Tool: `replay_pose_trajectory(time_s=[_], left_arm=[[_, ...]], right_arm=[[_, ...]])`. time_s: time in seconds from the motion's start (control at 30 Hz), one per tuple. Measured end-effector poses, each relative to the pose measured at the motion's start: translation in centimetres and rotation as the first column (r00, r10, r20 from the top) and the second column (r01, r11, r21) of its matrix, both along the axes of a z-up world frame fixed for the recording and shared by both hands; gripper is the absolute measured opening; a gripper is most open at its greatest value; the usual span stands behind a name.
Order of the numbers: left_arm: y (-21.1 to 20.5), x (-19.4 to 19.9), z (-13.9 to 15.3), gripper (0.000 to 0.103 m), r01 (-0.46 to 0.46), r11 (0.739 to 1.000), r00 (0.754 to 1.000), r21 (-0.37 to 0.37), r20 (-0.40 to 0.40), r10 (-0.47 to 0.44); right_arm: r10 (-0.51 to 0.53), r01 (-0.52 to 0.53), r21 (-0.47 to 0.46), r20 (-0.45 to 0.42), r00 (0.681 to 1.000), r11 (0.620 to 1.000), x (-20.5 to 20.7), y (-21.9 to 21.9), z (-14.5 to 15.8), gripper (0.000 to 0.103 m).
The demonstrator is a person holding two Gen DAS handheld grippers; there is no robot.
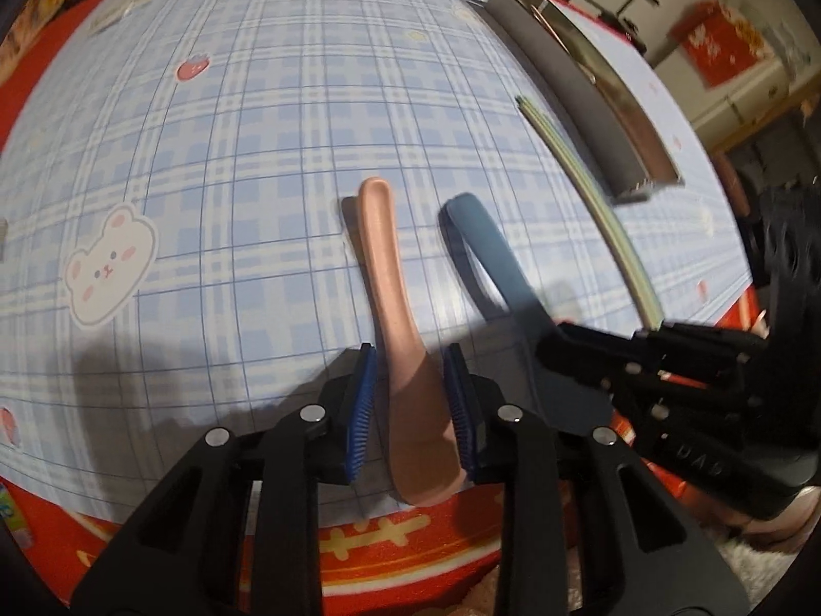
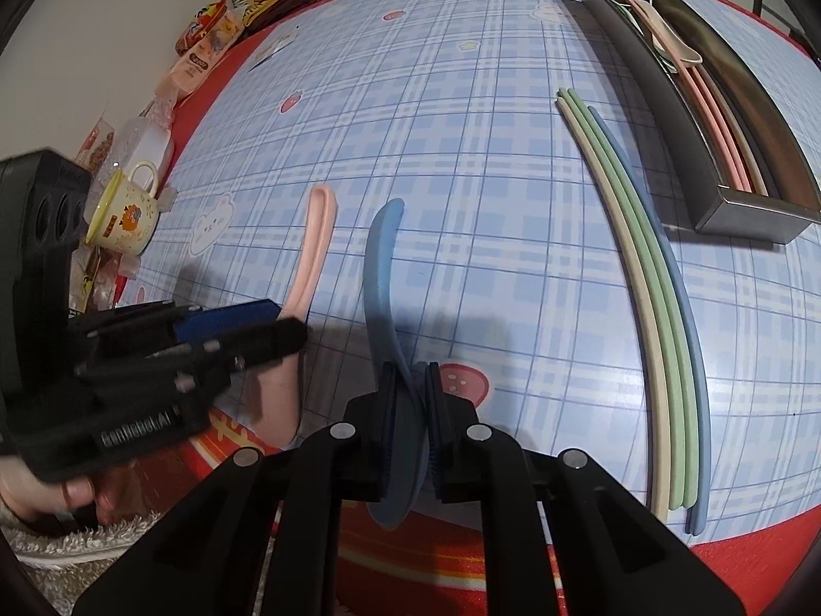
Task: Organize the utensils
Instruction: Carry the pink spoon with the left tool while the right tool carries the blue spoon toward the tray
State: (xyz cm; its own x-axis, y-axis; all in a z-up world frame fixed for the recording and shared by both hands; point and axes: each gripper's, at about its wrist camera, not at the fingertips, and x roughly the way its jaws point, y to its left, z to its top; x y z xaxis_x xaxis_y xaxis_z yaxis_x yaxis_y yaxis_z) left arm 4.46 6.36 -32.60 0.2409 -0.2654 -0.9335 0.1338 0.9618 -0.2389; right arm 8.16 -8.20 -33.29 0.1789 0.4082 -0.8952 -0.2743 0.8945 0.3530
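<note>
Left gripper (image 1: 410,410): jaws straddle the pink spoon (image 1: 395,318) at the bowl end. The right pad touches the bowl edge; a gap is seen at the left pad. Not yet clamped, counted as open around it.
Right gripper (image 2: 410,410): closed on the blue spoon (image 2: 382,277), pinched at the neck just above the bowl. The handle points away from the camera.
Pink spoon, place: on the counter (image 2: 513,205), near its front edge, with the bowl close to the red border. It lies just beside the blue spoon, and the two handles run roughly parallel.
Chopsticks (image 2: 662,308): cream, green and blue sticks lie side by side on the counter, between the spoons and the tray.
Tray (image 2: 667,102): a long metal tray at the far right of the counter. Pink and cream utensils are already seen inside.
Handling: the spoons are judged light, stiff and matte plastic, not fragile. Some slip is likely on the curved bowl. A grip at the neck, where the handle narrows, is judged steadier than one across the bowl.
Risk: the pink spoon may pivot if it is squeezed on the rounded bowl.
Task state: judged partway, with two spoons and the chopsticks still outside the tray.
</note>
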Motion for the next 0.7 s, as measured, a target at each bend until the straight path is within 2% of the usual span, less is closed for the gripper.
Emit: replay_pose_trajectory(time_s=[0.17, 0.33, 0.4, 0.43, 0.5, 0.6, 0.7], left_arm=[[-1.5, -0.1, -0.1, 0.031, 0.05, 0.994, 0.998, 0.101, 0.02, -0.053], [-3.6, -1.0, -0.3, 0.032, 0.126, 0.962, 0.987, 0.242, 0.067, -0.147], [-3.6, -1.2, -0.4, 0.031, 0.136, 0.958, 0.984, 0.251, 0.077, -0.16], [-3.4, -1.1, -0.3, 0.026, 0.129, 0.96, 0.985, 0.247, 0.079, -0.153], [-2.4, -0.9, -0.3, 0.024, 0.101, 0.974, 0.99, 0.201, 0.078, -0.119], [-0.4, -0.5, -0.2, 0.019, 0.031, 0.998, 0.998, 0.048, 0.047, -0.033], [1.8, -0.5, 0.2, 0.011, -0.051, 0.995, 0.998, -0.08, 0.029, 0.054]], right_arm=[[0.003, -0.002, -0.011, 0.01, 1.0, 1.0, 0.0, 0.2, 0.0, 0.012], [0.0, 0.0, -0.018, 0.025, 1.0, 1.0, 0.2, 0.4, 0.0, 0.012], [0.009, -0.008, -0.023, 0.041, 0.999, 1.0, 0.3, 0.7, 0.0, 0.013], [0.014, -0.012, -0.025, 0.045, 0.999, 1.0, 0.4, 0.8, 0.0, 0.013], [0.022, -0.021, -0.02, 0.044, 0.999, 1.0, 0.5, 1.0, 0.0, 0.011], [0.027, -0.027, -0.005, 0.038, 0.999, 1.0, 0.4, 1.1, -0.1, 0.008], [0.004, -0.005, 0.023, 0.031, 1.0, 1.0, 0.3, 0.5, -0.1, 0.008]])
